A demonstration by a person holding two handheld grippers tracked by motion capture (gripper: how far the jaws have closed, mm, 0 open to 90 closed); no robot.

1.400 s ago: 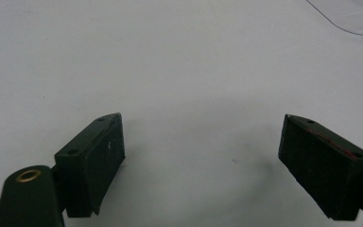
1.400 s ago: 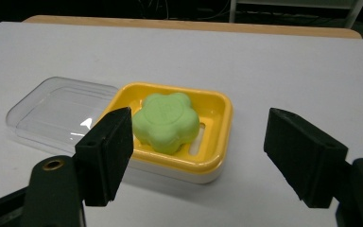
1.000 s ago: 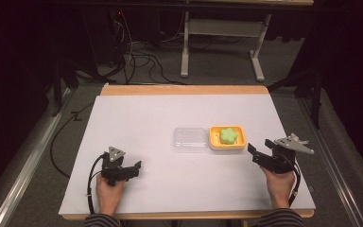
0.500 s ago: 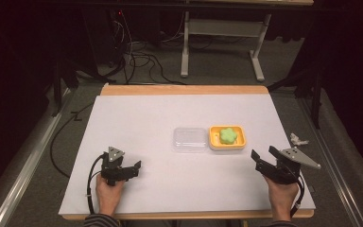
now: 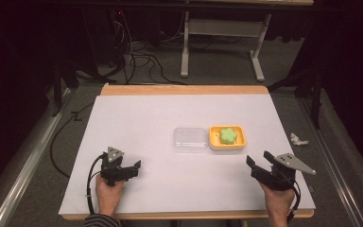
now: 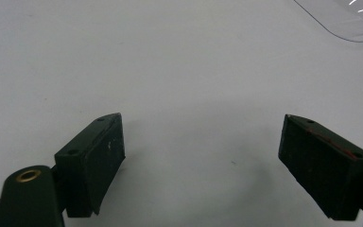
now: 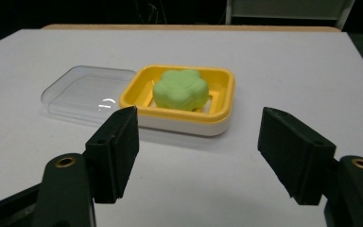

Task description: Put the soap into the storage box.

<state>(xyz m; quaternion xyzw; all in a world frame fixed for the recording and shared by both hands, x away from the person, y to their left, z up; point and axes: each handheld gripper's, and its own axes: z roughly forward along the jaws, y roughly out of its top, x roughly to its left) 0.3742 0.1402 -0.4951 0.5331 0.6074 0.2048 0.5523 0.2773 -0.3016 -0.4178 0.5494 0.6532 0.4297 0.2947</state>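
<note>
Down near the front edge of the white surface (image 5: 137,118), left tongs (image 5: 131,171) and right tongs (image 5: 260,163) gape empty; yellow dish (image 5: 227,144) and clear lid (image 5: 189,140) sit mid-surface, bare room around.

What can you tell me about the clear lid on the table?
The lid is a shallow, rounded-corner rectangle of clear, glossy plastic, with a raised rim and a small light glint. It lies flat on the white table, right beside the yellow dish that holds the green soap; their edges look to touch. It is empty. Neither tongs touch it; both are open and nearer the person.
</note>
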